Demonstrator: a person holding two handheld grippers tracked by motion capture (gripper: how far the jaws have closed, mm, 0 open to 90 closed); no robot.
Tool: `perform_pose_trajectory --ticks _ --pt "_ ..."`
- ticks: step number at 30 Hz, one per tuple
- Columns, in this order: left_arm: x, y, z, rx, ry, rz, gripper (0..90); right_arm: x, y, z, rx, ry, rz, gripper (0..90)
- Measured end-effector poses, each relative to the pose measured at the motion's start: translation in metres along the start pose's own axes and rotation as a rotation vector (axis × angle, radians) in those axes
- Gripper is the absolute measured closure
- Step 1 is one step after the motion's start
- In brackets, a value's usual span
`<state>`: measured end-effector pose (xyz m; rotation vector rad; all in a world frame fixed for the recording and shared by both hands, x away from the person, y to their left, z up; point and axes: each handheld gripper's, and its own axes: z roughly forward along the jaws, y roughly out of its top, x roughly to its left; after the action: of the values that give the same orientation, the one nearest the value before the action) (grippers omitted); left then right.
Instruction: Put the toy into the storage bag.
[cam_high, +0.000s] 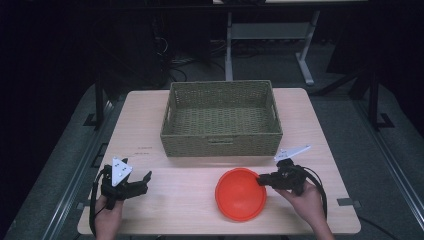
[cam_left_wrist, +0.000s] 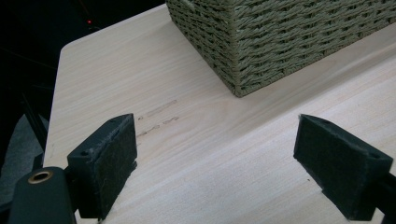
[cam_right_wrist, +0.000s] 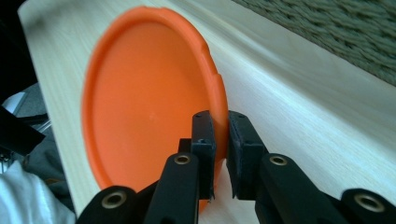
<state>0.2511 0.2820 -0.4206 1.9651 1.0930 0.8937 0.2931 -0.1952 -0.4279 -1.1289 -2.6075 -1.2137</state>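
Right tongs (cam_high: 261, 180) pinching the rim of the round orange plastic plate (cam_high: 240, 194); in the right gripper view the two black pads (cam_right_wrist: 204, 135) are clamped on the plate's edge, one pad inside the dish, one outside. Left tongs (cam_high: 145, 178) spread wide, nothing between them, sitting low over the table near its front-left corner; in the left gripper view the two pads (cam_left_wrist: 109, 158) stand well apart with bare wood between.

Light wooden table (cam_high: 150, 205) carries everything. Rectangular woven olive-green wicker basket (cam_high: 221, 135) sits at the back-centre of the table, open top, looks empty from the high view. Its corner shows up close in the left gripper view (cam_left_wrist: 243, 70), ahead of the left tongs.

Orange plate is at front-centre of the table, just in front of the basket and right of middle, hollow side up. Right hand (cam_high: 305, 200) comes in from the bottom right, left hand (cam_high: 107, 215) from the bottom left. Cannot tell whether the plate's near edge is lifted off the wood.
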Motion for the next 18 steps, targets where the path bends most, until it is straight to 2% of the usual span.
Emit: perform_pose_trajectory --ticks 3,11,15,18 --pt "0.000 0.000 0.000 0.000 0.002 0.000 12.9 0.003 0.001 -0.003 -0.015 0.019 0.006 81.9" --pt "0.000 0.000 -0.001 -0.003 0.006 -0.003 12.9 0.009 0.003 -0.012 -0.032 0.023 0.000 82.2" --pt "0.001 0.000 0.000 -0.001 0.005 -0.003 12.8 0.017 0.006 -0.021 -0.061 -0.001 -0.014 82.3" --pt "0.000 0.000 0.000 0.001 0.005 -0.002 12.9 0.023 0.012 -0.029 -0.056 -0.025 -0.037 82.3"
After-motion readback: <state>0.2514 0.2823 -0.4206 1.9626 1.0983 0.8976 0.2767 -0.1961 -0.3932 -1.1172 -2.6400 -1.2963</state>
